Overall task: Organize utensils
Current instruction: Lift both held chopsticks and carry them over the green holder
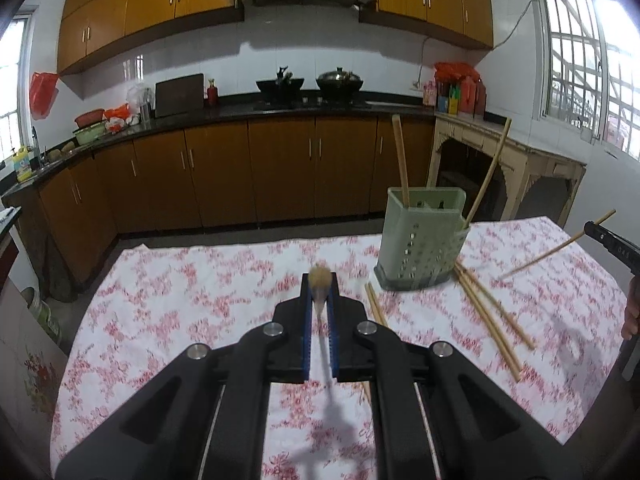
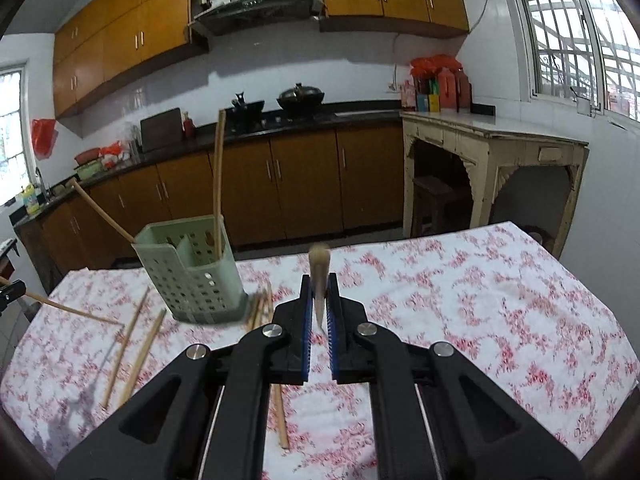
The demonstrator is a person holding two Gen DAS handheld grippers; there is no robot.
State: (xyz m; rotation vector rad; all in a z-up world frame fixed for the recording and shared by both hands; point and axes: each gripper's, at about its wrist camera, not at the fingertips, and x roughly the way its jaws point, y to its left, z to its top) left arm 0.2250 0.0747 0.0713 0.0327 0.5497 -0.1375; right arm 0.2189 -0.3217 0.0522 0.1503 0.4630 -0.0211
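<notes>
Table (image 1: 200,280) under floral cloth, near edge cut off by tool arms. Green perforated holder (image 1: 420,248) upright on table, two chopsticks standing inside, compartments partly hidden. Loose chopsticks (image 1: 492,316) scattered beside holder base, blurred. Left tool (image 1: 320,296) clenched on one chopstick, seen end-on. Right tool (image 2: 319,300) clenched on another chopstick, tip blurred.

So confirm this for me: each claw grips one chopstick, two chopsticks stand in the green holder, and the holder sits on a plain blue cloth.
Wrong on the cloth: both wrist views show it white with red flowers. Each claw grips one chopstick, and two stand in the green holder.
</notes>
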